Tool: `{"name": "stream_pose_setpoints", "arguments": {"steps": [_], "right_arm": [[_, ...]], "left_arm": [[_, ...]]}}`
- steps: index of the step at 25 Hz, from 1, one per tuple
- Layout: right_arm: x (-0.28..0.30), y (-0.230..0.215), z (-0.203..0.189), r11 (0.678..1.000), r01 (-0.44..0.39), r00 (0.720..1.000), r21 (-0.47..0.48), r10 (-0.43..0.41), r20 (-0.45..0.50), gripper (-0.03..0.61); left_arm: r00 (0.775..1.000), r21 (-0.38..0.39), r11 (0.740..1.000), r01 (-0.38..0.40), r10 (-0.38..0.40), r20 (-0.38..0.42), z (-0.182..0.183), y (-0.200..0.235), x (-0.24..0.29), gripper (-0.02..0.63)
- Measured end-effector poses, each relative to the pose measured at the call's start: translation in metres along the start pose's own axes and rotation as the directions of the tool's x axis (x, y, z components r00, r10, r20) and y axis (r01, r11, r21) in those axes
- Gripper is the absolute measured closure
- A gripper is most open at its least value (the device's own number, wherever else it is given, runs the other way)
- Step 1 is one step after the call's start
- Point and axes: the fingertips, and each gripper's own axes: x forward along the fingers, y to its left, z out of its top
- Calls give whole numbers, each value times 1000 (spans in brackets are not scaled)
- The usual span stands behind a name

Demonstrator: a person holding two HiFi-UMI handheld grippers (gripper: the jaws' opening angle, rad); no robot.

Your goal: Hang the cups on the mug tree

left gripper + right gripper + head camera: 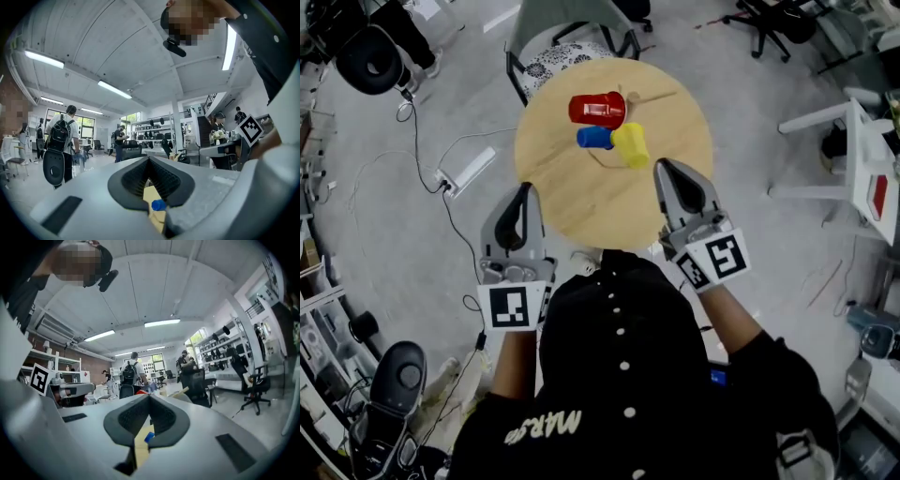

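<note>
Three cups lie close together on the far half of a round wooden table (572,197): a red cup (597,109), a blue cup (593,138) and a yellow cup (631,144). No mug tree can be made out. My left gripper (524,190) hovers at the table's near left edge, shut and empty. Over the near right part of the table my right gripper (662,167) is also shut with nothing in it, a short way from the yellow cup. Both gripper views point upward at the room; a sliver of the blue cup (158,205) (149,437) shows below the closed jaws.
A chair (572,47) stands behind the table. A power strip (467,171) and cables lie on the floor to the left. A white table (862,159) stands at the right, and an office chair (769,23) at the back. People walk about in the distance.
</note>
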Motion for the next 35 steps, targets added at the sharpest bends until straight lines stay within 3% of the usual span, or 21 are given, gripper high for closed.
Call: {"name": "stream_pose_setpoints", "arguments": {"steps": [6, 13, 17, 26, 35], "right_arm": [[-22, -12, 58, 993, 53, 995, -110, -43, 89, 586], [-50, -20, 95, 983, 100, 985, -154, -76, 156, 581], [-63, -31, 105, 976, 154, 976, -154, -126, 176, 578], [-80, -38, 121, 972, 169, 968, -165, -132, 211, 578], [-86, -41, 114, 969, 181, 969, -171, -146, 197, 578]], "left_arm": [[999, 43, 999, -17, 15, 31, 32, 0, -8, 618], [993, 35, 998, -46, 42, 106, 63, 5, -26, 618], [988, 28, 996, -80, 76, 137, 74, 11, -39, 618], [979, 27, 989, -148, 143, 144, 77, 29, -62, 618], [980, 36, 990, -137, 130, 152, 77, 23, -59, 618]]}}
